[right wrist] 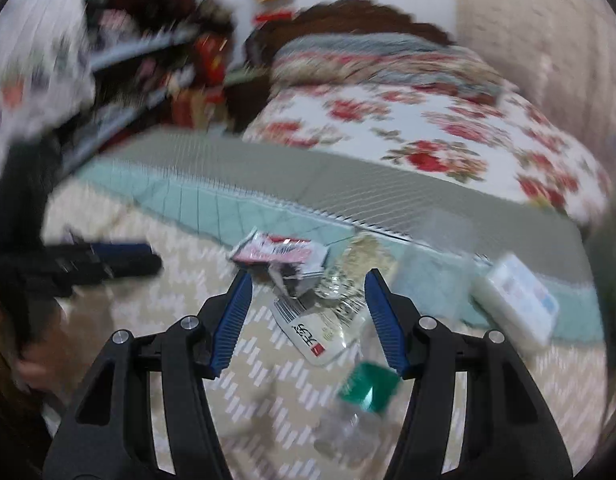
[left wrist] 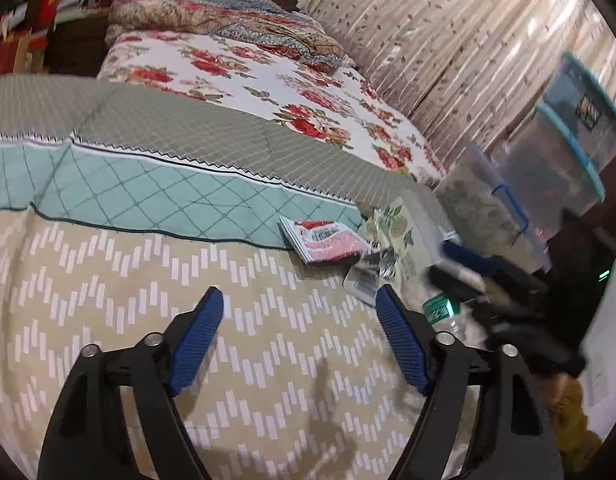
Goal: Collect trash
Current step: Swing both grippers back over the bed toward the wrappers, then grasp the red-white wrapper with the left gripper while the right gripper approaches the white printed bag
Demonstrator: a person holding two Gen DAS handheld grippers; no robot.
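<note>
1. you hold two grippers. your left gripper [left wrist: 300, 300] stands wide open over bare bedspread, nothing between its blue pads. your right gripper [right wrist: 308, 280] is partly open above the trash, gripping nothing that the blurred view shows.
2. the trash lies in one cluster on the near right part of the bed: one red-and-white wrapper [left wrist: 328, 240], one white barcode packet [right wrist: 320, 336], one clear plastic bottle with a green label [right wrist: 360, 404], one floral-printed box [left wrist: 408, 236] and crumpled clear film [right wrist: 340, 284].
3. one white rectangular pack [right wrist: 516, 300] sits apart, further right.
4. the surface is a beige chevron bedspread [left wrist: 148, 280]; beyond it, one teal and grey quilt [left wrist: 148, 176], one rose-print sheet [left wrist: 268, 76] and one folded blanket [left wrist: 228, 12] by the dark headboard.
5. three clear storage bins [left wrist: 580, 120] stand stacked beside a pale curtain [left wrist: 448, 20] on the right.
</note>
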